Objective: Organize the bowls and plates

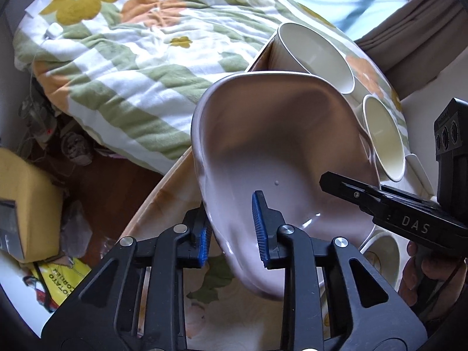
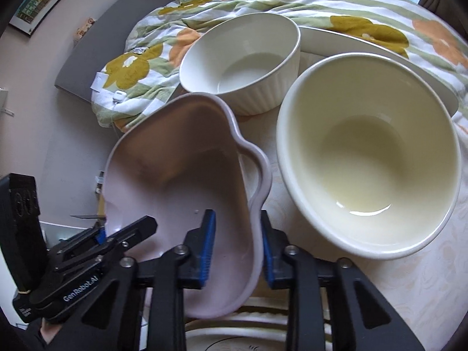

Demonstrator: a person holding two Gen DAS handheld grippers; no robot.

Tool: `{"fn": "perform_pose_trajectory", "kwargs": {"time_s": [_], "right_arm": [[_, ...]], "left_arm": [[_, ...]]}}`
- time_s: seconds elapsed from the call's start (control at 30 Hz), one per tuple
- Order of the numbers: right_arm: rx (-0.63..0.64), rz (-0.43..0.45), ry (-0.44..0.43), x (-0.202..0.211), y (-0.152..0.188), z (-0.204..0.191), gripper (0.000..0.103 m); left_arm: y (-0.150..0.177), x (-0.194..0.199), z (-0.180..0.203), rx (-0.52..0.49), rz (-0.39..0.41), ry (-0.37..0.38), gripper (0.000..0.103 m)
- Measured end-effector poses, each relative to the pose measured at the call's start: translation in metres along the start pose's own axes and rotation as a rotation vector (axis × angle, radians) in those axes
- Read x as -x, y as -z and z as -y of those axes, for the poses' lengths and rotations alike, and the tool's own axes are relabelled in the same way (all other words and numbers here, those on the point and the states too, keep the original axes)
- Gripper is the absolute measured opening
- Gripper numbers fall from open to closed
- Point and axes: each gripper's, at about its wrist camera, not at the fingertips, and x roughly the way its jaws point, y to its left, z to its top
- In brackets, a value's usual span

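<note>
left gripper (image 1: 234, 231) pinches the near-left rim of the pink wavy-edged bowl (image 1: 280, 146), one blue pad inside the wall and one outside. right gripper (image 2: 238, 248) clamps the same bowl's right rim in the same way. the bowl hangs tilted between the two tools, raised over the pale round table (image 2: 409, 278). just right of it sits a large cream bowl (image 2: 368, 152); farther back stands a white ribbed bowl (image 2: 242, 58), with a white oval dish (image 2: 380, 55) behind both at the far right. a patterned plate (image 2: 234, 336) lies near, under the grippers. beyond the table, a flowered quilt (image 1: 117, 58) covers the bed.
</note>
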Motion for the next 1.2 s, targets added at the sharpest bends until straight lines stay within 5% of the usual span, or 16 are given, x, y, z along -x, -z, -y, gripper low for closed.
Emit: {"fn": "perform_pose_trajectory", "kwargs": {"time_s": [0.13,0.6,0.83,1.2], "right_arm": [[0.017,-0.003,0.033,0.001,0.000,0.001,0.013],[0.086,0.134,0.035,0.057,0.027,-0.013,0.013],[0.098,0.264,0.069,0.137,0.071,0.006,0.013],[-0.107,0.394,0.223,0.248,0.187,0.103,0.013]], "left_arm": [[-0.004,0.001,0.003,-0.038,0.011,-0.014,0.022],[0.009,0.060,0.046,-0.168,0.117,-0.087,0.022],[0.042,0.108,0.117,-0.261,0.197,-0.086,0.022],[0.132,0.115,0.273,-0.464,0.162,0.080,0.022]]}}
